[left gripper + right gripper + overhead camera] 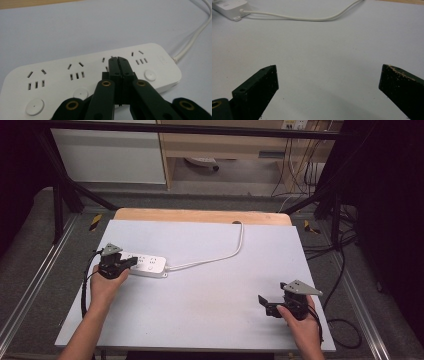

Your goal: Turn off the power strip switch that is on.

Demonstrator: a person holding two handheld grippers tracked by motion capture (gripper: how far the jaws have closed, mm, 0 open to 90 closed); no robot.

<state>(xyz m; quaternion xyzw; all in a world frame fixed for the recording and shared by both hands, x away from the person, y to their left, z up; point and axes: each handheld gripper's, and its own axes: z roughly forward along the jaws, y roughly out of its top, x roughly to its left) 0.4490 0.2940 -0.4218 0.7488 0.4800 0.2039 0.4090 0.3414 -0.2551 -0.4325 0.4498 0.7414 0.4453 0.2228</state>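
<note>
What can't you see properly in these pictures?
- Power strip: in the left gripper view, the shut left gripper covers part of one socket.
- White cord: its far end drops behind the table's back edge in the high view.
- Right gripper: open above bare table.

A lab: black metal frame around the table, loose cables behind.
</note>
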